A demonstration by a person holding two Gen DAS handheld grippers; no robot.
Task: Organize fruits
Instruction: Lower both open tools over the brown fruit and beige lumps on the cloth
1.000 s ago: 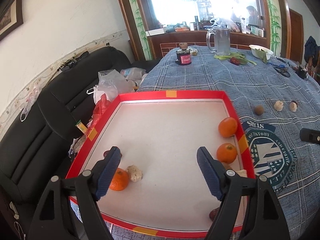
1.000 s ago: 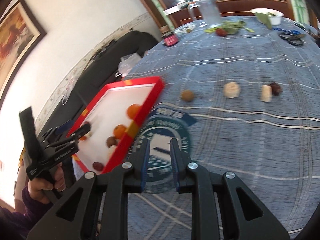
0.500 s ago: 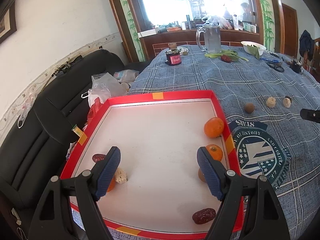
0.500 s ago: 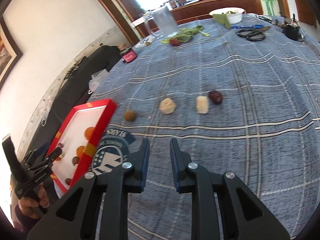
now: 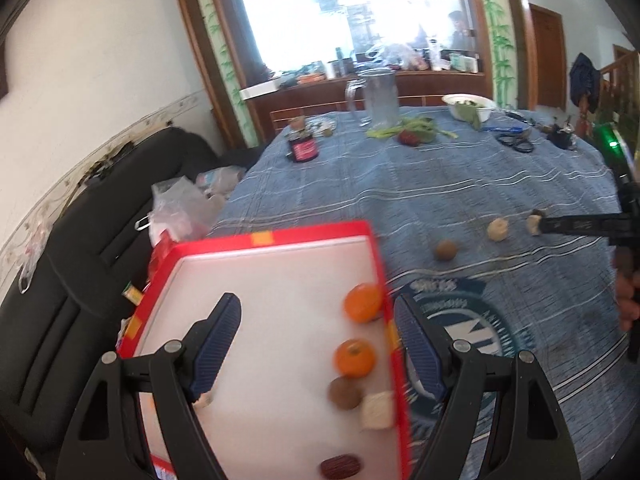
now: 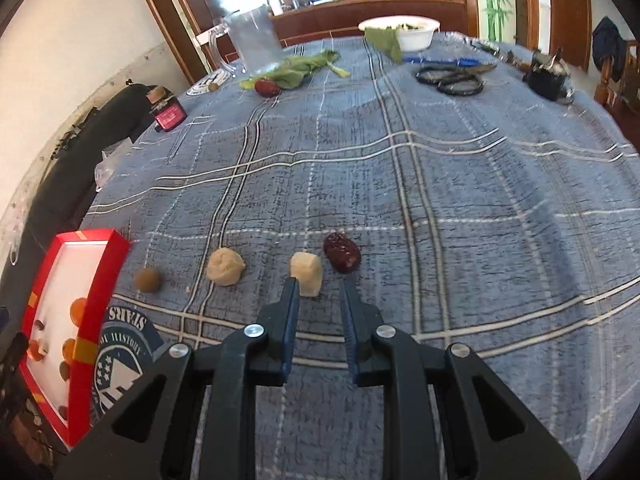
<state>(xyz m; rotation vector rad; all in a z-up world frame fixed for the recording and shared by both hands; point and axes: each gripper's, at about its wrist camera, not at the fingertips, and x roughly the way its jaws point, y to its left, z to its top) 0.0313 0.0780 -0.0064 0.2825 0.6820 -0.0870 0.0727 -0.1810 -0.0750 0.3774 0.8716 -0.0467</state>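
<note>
The left tongs [image 5: 316,338] hang over the red tray [image 5: 312,229], pads spread wide with nothing between them, the left pad above the white floor and the right pad above the tray's right wall. The tray sits at the left edge of the tabletop [image 6: 440,184], which is covered by a blue plaid cloth. Along its right side lie two oranges, one farther back [image 5: 362,303] and one nearer [image 5: 355,359], then a brown round fruit [image 5: 345,393] touching a pale cube [image 5: 377,411], and a red date [image 5: 340,467] by the near rim. Something pale and orange shows behind the left pad, but blur and the pad hide what it is.

To the right, on the cloth, four pieces lie in a row: a small brown ball [image 6: 148,280], a beige lump [image 6: 225,267], a cream block [image 6: 306,273] and a dark red date [image 6: 341,253], the last two nearly touching. The right tongs [image 6: 318,286] are low over the cloth, pointed at the cream block, pads a moderate gap apart and gripping nothing; the left pad's tip is just beside the block's near corner
</note>
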